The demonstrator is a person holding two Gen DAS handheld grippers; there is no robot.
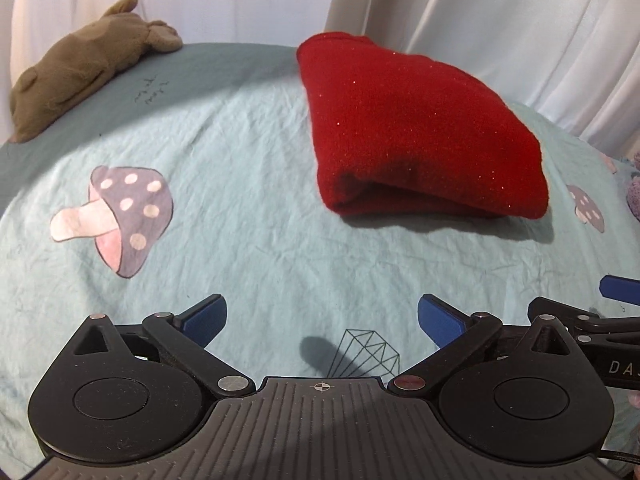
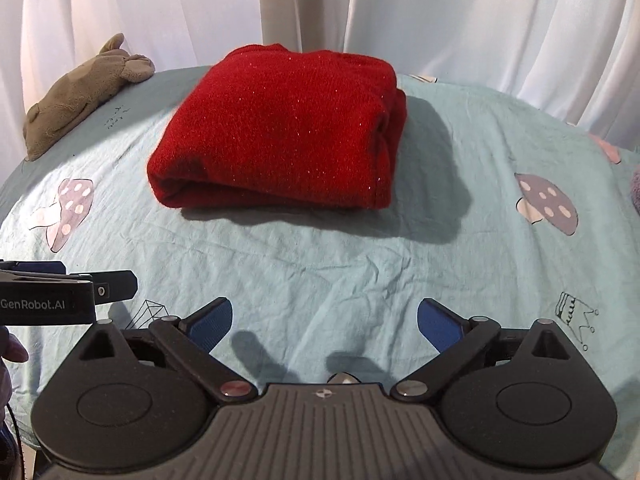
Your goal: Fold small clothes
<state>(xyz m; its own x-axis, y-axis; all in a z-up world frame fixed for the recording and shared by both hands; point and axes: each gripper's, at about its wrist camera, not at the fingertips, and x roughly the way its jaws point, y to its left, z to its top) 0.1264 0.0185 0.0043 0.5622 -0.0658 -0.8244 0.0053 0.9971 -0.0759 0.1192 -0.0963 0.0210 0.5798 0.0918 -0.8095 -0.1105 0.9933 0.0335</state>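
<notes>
Nearest the lens, the left hand-held gripper [image 1: 322,322] stands spread with nothing between its blue pads; the right hand-held gripper [image 2: 324,322] beside it is equally wide and empty. Ahead of both, apart from the fingers, the red sweater [image 2: 280,128] lies folded into a compact bundle on the mushroom-print bed sheet [image 2: 340,280]. That fold looks finished. A brown plush toy [image 1: 80,64] sits far left by the bed's edge, leaving open room between.

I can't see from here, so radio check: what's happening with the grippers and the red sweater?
Left gripper open, empty. Right gripper open, empty. Fuzzy red knitted sweater folded, lying on mint mushroom-print sheet, untouched. Brown plush toy far corner, nothing blocking.
</notes>
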